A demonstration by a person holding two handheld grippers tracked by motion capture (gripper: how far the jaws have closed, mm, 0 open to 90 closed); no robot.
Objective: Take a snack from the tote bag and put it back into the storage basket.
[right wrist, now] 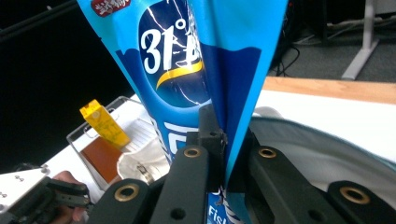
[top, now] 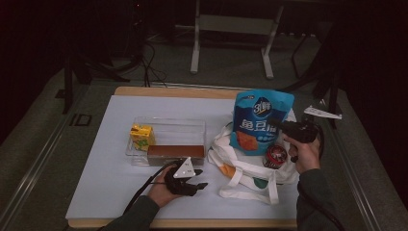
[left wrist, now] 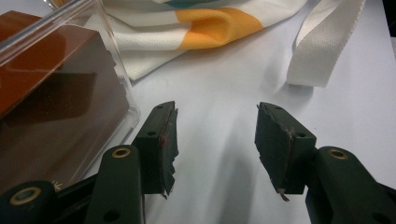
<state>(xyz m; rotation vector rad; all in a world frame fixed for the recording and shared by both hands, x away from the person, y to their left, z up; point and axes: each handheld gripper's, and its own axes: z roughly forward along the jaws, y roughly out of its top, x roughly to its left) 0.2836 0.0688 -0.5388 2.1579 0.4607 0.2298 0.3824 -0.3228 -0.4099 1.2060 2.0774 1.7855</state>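
A blue snack bag (top: 261, 120) stands upright over a white tote bag (top: 243, 169) at the table's right. My right gripper (top: 279, 125) is shut on the bag's right edge; in the right gripper view the jaws pinch the bag's (right wrist: 187, 56) side seam at my right gripper (right wrist: 223, 154). My left gripper (top: 200, 178) rests low on the white table (top: 110, 183), open with nothing between its fingers, beside the clear tray. In the left gripper view my left gripper (left wrist: 215, 140) faces bare table, with the tote bag (left wrist: 201, 25) ahead.
A clear plastic tray (top: 192, 130) holds a yellow juice box (top: 142, 136) and a long brown box (top: 175, 152). A red round tin (top: 276, 156) lies on the tote. The tote's strap (left wrist: 317, 46) loops on the table. Metal stand legs (top: 195, 43) rise beyond the far edge.
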